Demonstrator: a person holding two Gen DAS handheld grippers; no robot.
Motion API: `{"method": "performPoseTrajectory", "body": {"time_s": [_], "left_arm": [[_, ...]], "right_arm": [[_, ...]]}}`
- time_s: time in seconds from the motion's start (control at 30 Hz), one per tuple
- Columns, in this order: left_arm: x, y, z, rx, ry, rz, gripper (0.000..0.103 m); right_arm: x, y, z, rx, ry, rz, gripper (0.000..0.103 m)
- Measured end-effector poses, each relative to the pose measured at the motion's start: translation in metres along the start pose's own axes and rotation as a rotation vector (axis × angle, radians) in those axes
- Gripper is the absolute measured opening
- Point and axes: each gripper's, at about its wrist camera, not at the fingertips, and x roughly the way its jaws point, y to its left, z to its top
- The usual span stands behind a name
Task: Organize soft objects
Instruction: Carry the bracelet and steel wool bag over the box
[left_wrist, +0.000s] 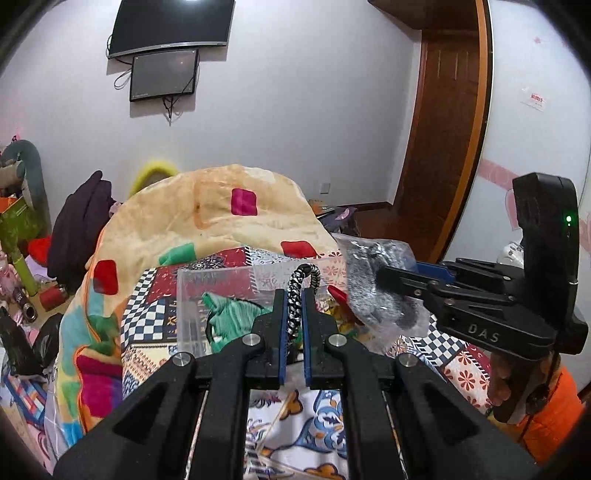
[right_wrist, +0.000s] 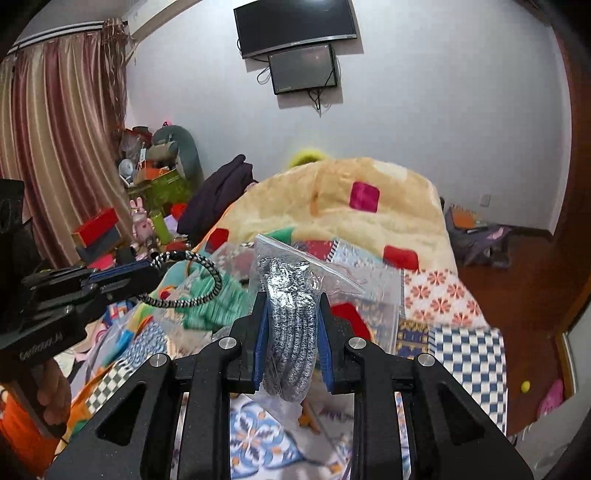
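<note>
My left gripper (left_wrist: 294, 295) is shut on a black-and-white braided cord (left_wrist: 300, 295), held up over a clear plastic box (left_wrist: 221, 291) with a green cloth (left_wrist: 231, 317) inside. The cord loops in the right wrist view (right_wrist: 199, 284), where the left gripper (right_wrist: 147, 271) comes in from the left. My right gripper (right_wrist: 290, 302) is shut on a clear zip bag of grey knitted fabric (right_wrist: 290, 314), held above the bed. That bag (left_wrist: 380, 291) and the right gripper (left_wrist: 384, 278) show at the right of the left wrist view.
A patchwork bedspread (right_wrist: 443, 299) covers the bed, with a heaped cream blanket with coloured squares (left_wrist: 221, 214) behind the box. Clutter and boxes (right_wrist: 155, 192) stand at the far left by the curtain. A wooden door (left_wrist: 443, 147) is at the right.
</note>
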Motion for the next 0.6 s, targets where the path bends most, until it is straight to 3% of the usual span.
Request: {"method": "performPoseTrajectory", "body": {"time_s": [0.2,0.6], "left_arm": [[0.042,0.012,-0.007,-0.026,0.081,-0.023,0.006],[0.085,0.021,-0.028,-0.033,0.176,0.042,0.006]], "right_arm": [[0.020,0.000,-0.003,-0.020,0.013,-0.020,0.021],[0.060,-0.006,-0.016,-0.004,0.123,-0.033,0.022]]}}
